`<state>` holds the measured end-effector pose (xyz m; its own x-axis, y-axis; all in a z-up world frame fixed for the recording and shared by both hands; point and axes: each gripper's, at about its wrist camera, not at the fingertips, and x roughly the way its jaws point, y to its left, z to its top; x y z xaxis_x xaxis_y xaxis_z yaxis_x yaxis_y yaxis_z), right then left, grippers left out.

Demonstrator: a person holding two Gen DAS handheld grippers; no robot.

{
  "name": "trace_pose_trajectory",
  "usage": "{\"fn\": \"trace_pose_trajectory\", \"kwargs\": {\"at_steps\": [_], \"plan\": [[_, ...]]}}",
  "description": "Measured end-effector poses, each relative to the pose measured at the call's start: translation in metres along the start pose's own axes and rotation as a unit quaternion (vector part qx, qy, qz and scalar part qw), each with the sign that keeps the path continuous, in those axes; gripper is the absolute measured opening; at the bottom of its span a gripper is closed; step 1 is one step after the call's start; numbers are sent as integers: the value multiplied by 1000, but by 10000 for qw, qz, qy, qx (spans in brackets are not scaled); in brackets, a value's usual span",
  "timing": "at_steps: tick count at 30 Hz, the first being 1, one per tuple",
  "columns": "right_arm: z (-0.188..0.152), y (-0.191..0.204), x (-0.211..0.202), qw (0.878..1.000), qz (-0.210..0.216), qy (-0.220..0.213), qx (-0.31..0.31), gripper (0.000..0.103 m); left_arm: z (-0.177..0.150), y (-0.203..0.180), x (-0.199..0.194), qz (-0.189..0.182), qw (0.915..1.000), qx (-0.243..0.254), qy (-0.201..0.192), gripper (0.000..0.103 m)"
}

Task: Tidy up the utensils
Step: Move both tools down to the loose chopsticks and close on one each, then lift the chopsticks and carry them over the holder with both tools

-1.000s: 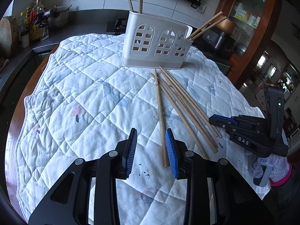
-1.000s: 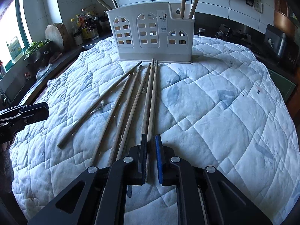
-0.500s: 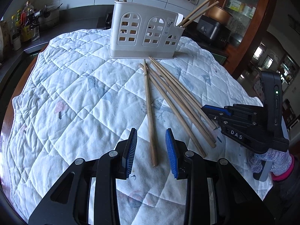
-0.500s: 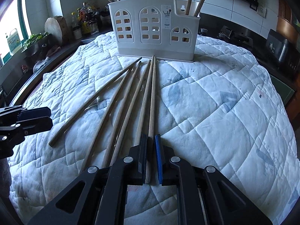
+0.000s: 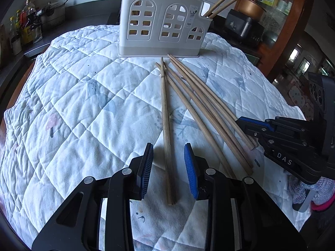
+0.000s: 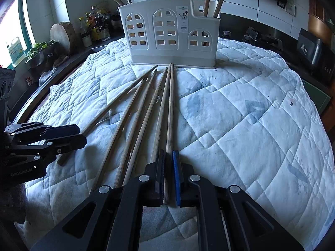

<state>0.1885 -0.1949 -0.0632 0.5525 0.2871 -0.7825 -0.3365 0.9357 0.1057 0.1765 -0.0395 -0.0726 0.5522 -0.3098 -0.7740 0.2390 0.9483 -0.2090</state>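
The left gripper (image 5: 168,169) has moved to the right and lower, so the leftmost chopstick (image 5: 166,129) now lies between its jaws, no longer beside the right one. The right gripper (image 6: 169,176) has narrowed on its chopstick (image 6: 170,113).

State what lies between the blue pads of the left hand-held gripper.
One chopstick lies lengthwise between the left hand-held gripper pads, untouched, in the left wrist view.

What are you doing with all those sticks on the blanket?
Putting chopsticks away. The right tool is shut on one chopstick lying on the quilted cloth. The left tool is open, with another chopstick between its pads, not squeezed yet. More chopsticks lie loose, and some already stand in the white holder.
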Motion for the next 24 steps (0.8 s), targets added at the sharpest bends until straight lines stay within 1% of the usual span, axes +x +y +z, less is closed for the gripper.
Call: {"fn": "trace_pose_trajectory", "kwargs": {"at_steps": [2,4,6,7,12,16,20,24], "plan": [[0,0,0,10000,-8,0,-5,8,0,-1,4,84,10000,30,35,22],[0,0,0,10000,-6,-1,0,8,1,-6,6,287,9994,166,44,13],[0,0,0,10000,2,-8,12,8,2,-11,7,454,9984,336,43,8],[0,0,-1,10000,3,-22,22,7,3,-12,6,472,9982,364,47,7],[2,-1,-15,9997,-62,-210,47,7,8,-8,-9,310,9991,283,-98,6],[8,-2,-32,9989,-144,-451,6,7,14,-3,-30,271,9987,205,-380,6],[20,1,-56,9969,-159,-767,-54,7,21,1,-52,187,9973,160,-692,6],[37,6,-80,9940,-193,-1059,-188,7,31,1,-68,96,9958,166,-896,6]]}}
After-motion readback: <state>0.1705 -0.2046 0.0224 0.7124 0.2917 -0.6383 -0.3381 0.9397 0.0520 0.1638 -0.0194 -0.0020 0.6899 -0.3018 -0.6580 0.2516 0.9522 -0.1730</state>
